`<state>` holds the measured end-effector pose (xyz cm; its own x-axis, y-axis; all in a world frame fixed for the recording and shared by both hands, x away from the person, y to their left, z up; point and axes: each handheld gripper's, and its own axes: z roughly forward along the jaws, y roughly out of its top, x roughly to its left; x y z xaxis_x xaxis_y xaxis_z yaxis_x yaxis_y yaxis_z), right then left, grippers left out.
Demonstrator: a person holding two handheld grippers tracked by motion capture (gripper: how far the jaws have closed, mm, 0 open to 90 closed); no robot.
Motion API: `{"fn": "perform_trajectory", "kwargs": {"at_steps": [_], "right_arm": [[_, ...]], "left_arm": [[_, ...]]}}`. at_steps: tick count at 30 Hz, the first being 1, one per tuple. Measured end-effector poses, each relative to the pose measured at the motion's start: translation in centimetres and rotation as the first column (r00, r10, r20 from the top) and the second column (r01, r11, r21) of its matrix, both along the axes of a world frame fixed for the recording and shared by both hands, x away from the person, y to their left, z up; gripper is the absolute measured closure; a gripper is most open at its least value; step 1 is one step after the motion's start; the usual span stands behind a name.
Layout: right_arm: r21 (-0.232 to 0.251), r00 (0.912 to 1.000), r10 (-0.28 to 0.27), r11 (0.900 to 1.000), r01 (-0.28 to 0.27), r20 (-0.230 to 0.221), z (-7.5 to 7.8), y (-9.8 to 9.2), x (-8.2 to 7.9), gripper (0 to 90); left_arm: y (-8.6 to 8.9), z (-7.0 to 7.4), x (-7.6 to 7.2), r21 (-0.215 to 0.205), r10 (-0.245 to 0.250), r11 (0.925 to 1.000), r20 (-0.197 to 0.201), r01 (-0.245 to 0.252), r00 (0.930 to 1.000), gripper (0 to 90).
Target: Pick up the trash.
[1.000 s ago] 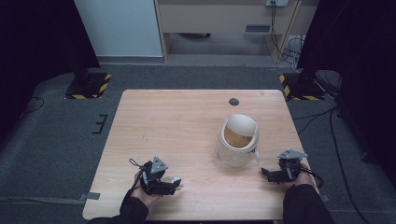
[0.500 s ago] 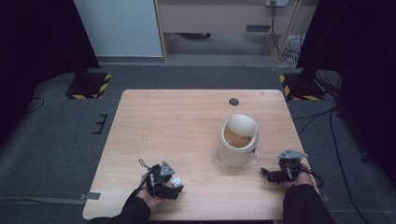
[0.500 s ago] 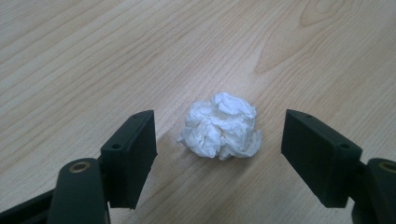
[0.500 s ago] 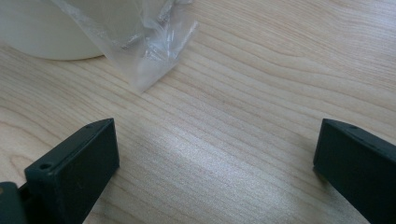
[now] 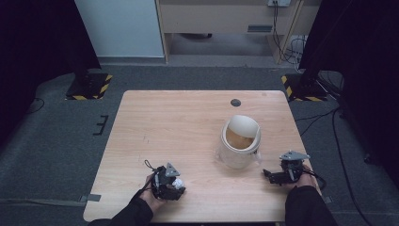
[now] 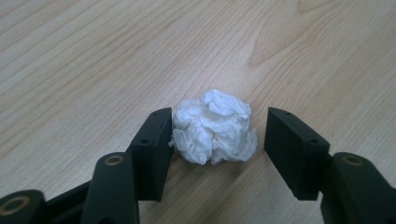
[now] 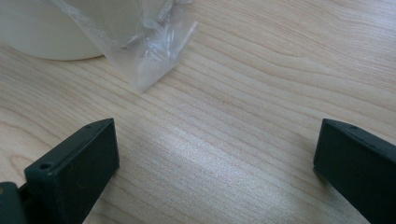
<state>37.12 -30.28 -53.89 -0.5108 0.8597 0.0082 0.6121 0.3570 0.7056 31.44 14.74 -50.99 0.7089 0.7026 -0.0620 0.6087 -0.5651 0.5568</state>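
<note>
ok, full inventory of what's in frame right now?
table: 1, light wood, centre of the high view.
small bin: 1, cream, right half of the table, swing lid tilted open.
bin liner: 1, clear plastic, hangs over the bin's side onto the table.
crumpled tissue: 1, white, on the table's near left, between the left tool's open jaws, touching one.
round hole cover: 1, dark, near the table's far edge.
left tool: 1, black, open around the tissue.
right tool: 1, black, open, near right, beside the bin.
</note>
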Motion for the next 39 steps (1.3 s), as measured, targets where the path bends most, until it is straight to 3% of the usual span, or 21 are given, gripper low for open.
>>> {"fn": "perform_trajectory", "kwargs": {"at_steps": [7, 9, 16, 20, 32, 39], "right_arm": [[0.000, 1.0000, 0.000, 1.000, 0.000, 0.000, 0.0, 0.0, 0.0, 0.4], [0.000, 1.0000, 0.000, 1.000, 0.000, 0.000, 0.0, 0.0, 0.0, 0.4], [0.001, 1.0000, 0.000, 1.000, 0.000, 0.000, 0.0, 0.0, 0.0, 0.4], [0.001, 1.0000, 0.001, 1.000, -0.001, 0.000, 0.0, 0.0, 0.0, 0.4], [0.000, 1.0000, 0.002, 1.000, -0.002, 0.000, 0.0, 0.0, 0.0, 0.4], [0.001, 1.0000, 0.001, 1.000, -0.001, 0.000, 0.0, 0.0, 0.0, 0.4]], "left_arm": [[-0.1, 0.1, 0.1, -0.001, 0.007, 1.0000, -0.008, -0.007, 0.9999, 53.0], [-0.1, 0.2, 0.1, 0.001, 0.010, 0.9999, -0.016, -0.010, 0.9998, 58.9], [0.0, 0.5, 0.2, -0.022, 0.013, 0.9997, -0.014, -0.013, 0.9998, 61.3], [0.4, 1.2, 0.2, -0.060, 0.023, 0.9979, 0.010, -0.022, 0.9997, 61.1], [0.6, 2.2, -0.1, -0.116, 0.028, 0.9930, 0.052, -0.022, 0.9982, 61.1], [0.8, 3.7, -0.5, -0.184, 0.043, 0.9827, 0.110, -0.022, 0.9930, 61.2]]}}
